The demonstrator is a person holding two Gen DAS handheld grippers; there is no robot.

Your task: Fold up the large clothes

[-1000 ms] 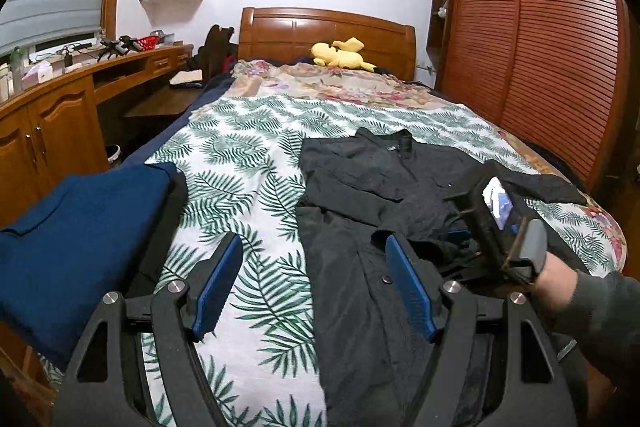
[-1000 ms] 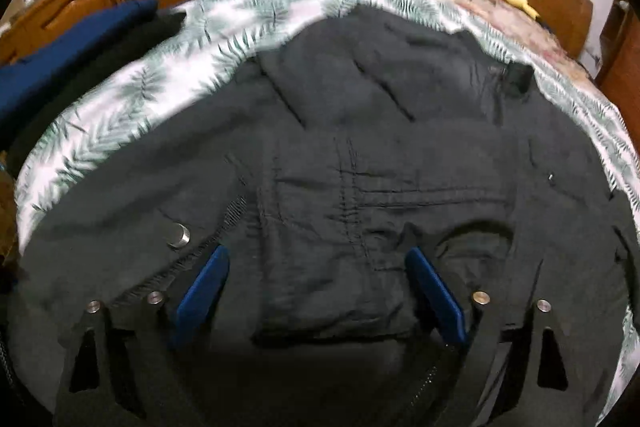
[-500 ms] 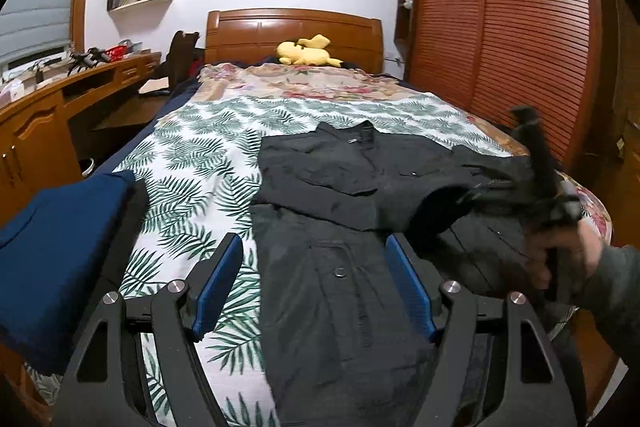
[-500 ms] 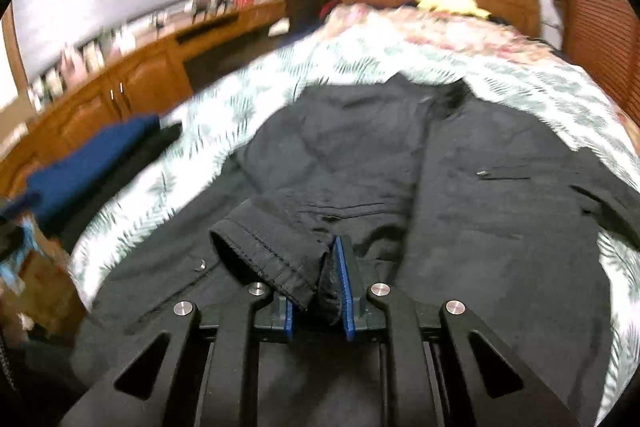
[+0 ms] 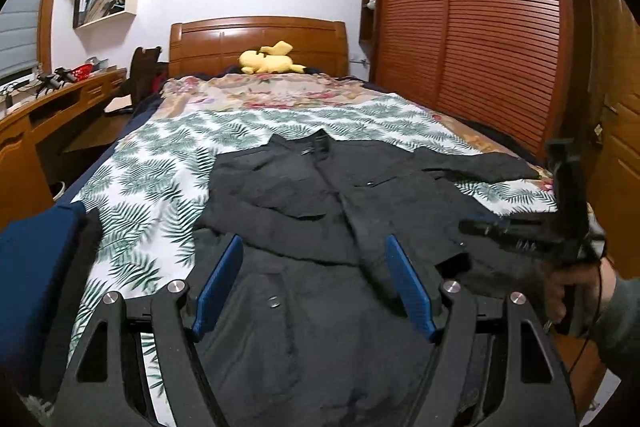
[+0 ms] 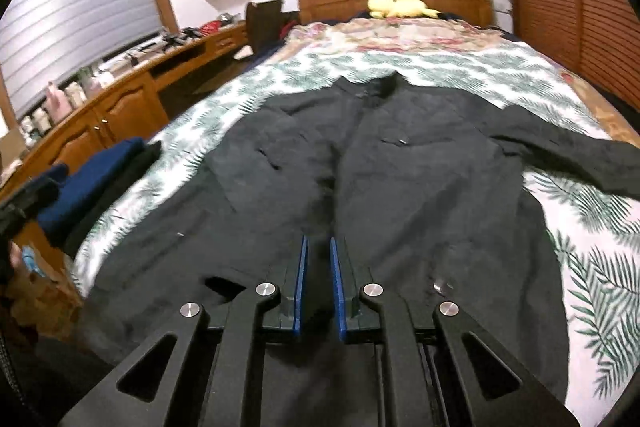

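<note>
A black jacket (image 5: pixel 320 195) lies front-up on the leaf-print bed cover (image 5: pixel 152 187), collar toward the headboard and one sleeve stretched out to the right. My left gripper (image 5: pixel 313 241) hovers open over the jacket's lower front with nothing between its pads. In the left wrist view my right gripper (image 5: pixel 466 227) is held by a hand at the right edge of the bed. In its own view the right gripper (image 6: pixel 318 239) has its jaws closing to a narrow slit on dark fabric of the jacket (image 6: pixel 400 179) near the bottom hem.
A stack of folded blue and dark clothes (image 5: pixel 32 267) sits at the bed's near-left corner. A yellow plush toy (image 5: pixel 268 61) lies by the headboard. A wooden desk (image 6: pixel 120 107) runs along the left and a slatted wardrobe (image 5: pixel 480 47) stands on the right.
The right gripper went from wide open to shut on the jacket's edge and drew it back toward the bed's near side. The jacket front now lies flatter. The left gripper drifted right, still open.
</note>
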